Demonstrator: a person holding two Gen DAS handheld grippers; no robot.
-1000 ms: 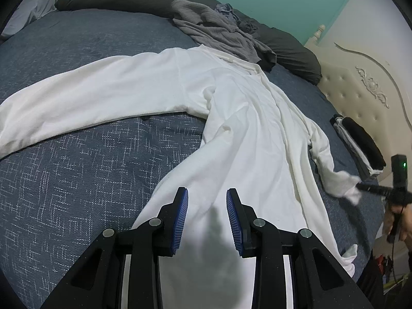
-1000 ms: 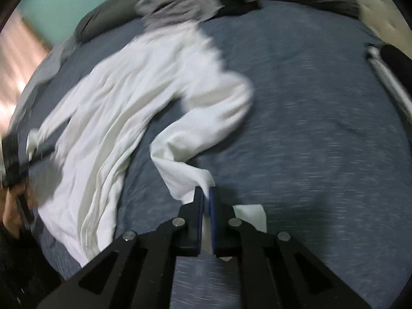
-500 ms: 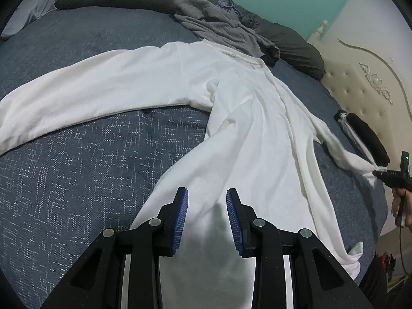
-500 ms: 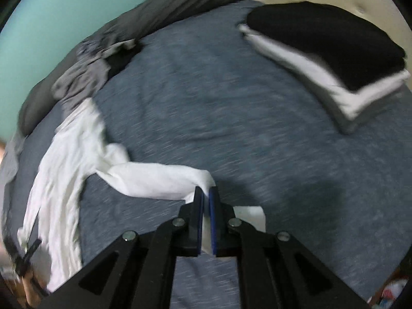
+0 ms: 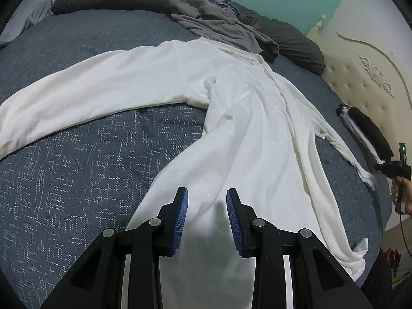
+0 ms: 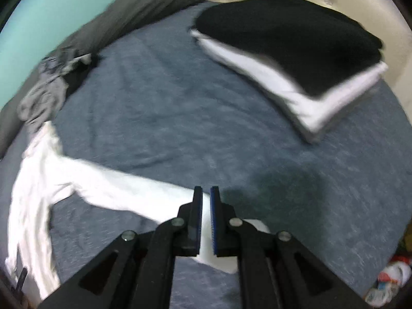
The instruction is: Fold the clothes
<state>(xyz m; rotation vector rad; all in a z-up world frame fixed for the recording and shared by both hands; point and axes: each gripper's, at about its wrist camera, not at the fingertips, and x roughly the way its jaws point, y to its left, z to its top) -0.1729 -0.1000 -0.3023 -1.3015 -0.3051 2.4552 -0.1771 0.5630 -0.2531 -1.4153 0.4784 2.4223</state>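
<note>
Left wrist view: a white long-sleeved garment [image 5: 257, 134] is seen spread flat on a blue-grey bed [image 5: 77, 175], one sleeve stretched far out to the left and the other drawn out to the right. The left claw [image 5: 207, 219] is held over the hem end of the garment with its blue pads apart and nothing between them. At the far right edge the right claw [image 5: 381, 167] is seen small, at the cuff of the right sleeve, with a hand [image 5: 401, 195] behind it.

In the right wrist view, which is blurred, the right claw [image 6: 206, 221] is closed on the white sleeve [image 6: 116, 190], which is pulled taut away from the body of the garment. A folded stack [image 6: 296, 59] of black, white and grey clothes lies well apart, near the headboard. A crumpled grey garment [image 5: 219, 25] lies by the dark pillows, touching the white collar.

As a judgement, the risk lies in the pull on the sleeve: with the hem not pinned by the open left claw, the whole garment could be dragged sideways and wrinkled, or the thin cuff could slip from the pads
</note>
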